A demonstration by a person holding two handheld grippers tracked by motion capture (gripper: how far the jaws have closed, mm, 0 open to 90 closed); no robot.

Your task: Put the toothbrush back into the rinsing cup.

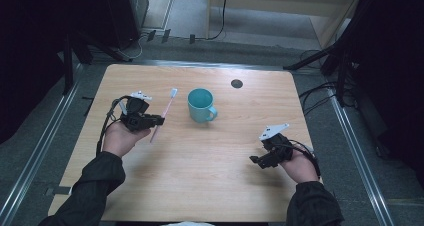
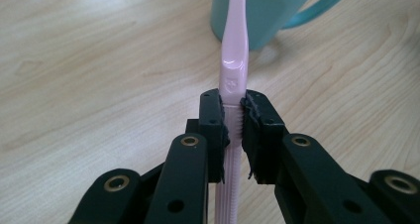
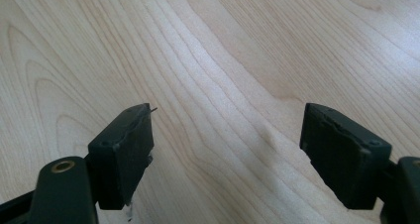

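The left tool [image 1: 159, 120] clamps a pink toothbrush [image 1: 164, 112] by its handle, pads tight on either side, as the left gripper view shows close up [image 2: 233, 75]. The brush is held off the counter [image 1: 210, 186], its bristle end pointing far and a little right, toward the teal cup [image 1: 201, 105] just beside it. That slant looks chosen so the head can be swung over the cup's open mouth; I judge the brush is meant to go in there.

The right tool [image 1: 256, 161] waits at the near right, well apart from the cup, its jaws spread wide over bare wood with nothing between them. It seems to be kept back to leave room.

Little stands in the way. A dark round hole [image 1: 237, 83] sits far right of the cup. The cup's handle [image 1: 214, 113] points near and right, away from the brush.
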